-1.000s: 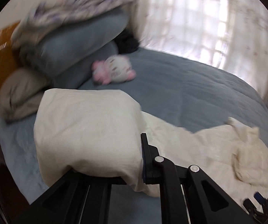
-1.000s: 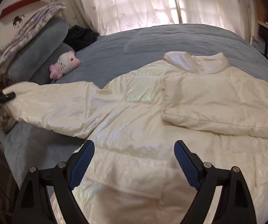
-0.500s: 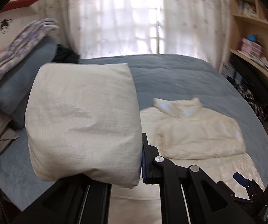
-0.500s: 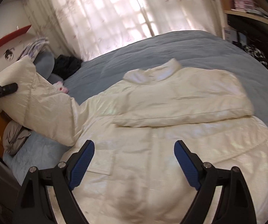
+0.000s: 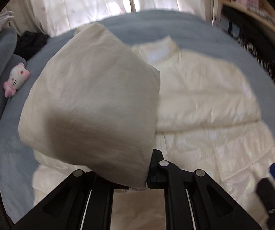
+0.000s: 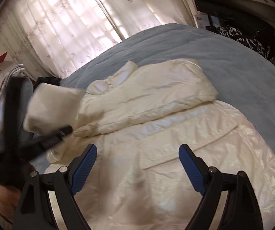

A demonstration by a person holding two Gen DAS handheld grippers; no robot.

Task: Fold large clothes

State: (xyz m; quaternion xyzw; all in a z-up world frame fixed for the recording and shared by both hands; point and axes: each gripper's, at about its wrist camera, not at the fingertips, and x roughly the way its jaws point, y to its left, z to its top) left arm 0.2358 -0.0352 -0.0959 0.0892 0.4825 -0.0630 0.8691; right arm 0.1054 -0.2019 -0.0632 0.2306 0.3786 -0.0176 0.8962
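Observation:
A cream puffer jacket (image 6: pixel 175 134) lies spread on the blue bed, its right sleeve folded across the chest. My left gripper (image 5: pixel 137 180) is shut on the cuff of the left sleeve (image 5: pixel 91 105) and holds it lifted over the jacket body (image 5: pixel 204 99). That sleeve (image 6: pixel 51 105) and the left gripper (image 6: pixel 49 138) show at the left of the right wrist view. My right gripper (image 6: pixel 137 164) is open and empty, just above the jacket's lower front.
The blue bedspread (image 6: pixel 214 46) runs back to curtains (image 6: pixel 70 23). Grey pillows and a pink-white plush toy (image 5: pixel 15 78) lie at the left. Dark clothes (image 5: pixel 30 44) sit near the pillows. Shelves and dark items (image 6: pixel 248 38) stand at the right.
My left gripper has carried the sleeve up from the bed at the left and swung it right, over the jacket. My right gripper has moved closer over the jacket and stayed open.

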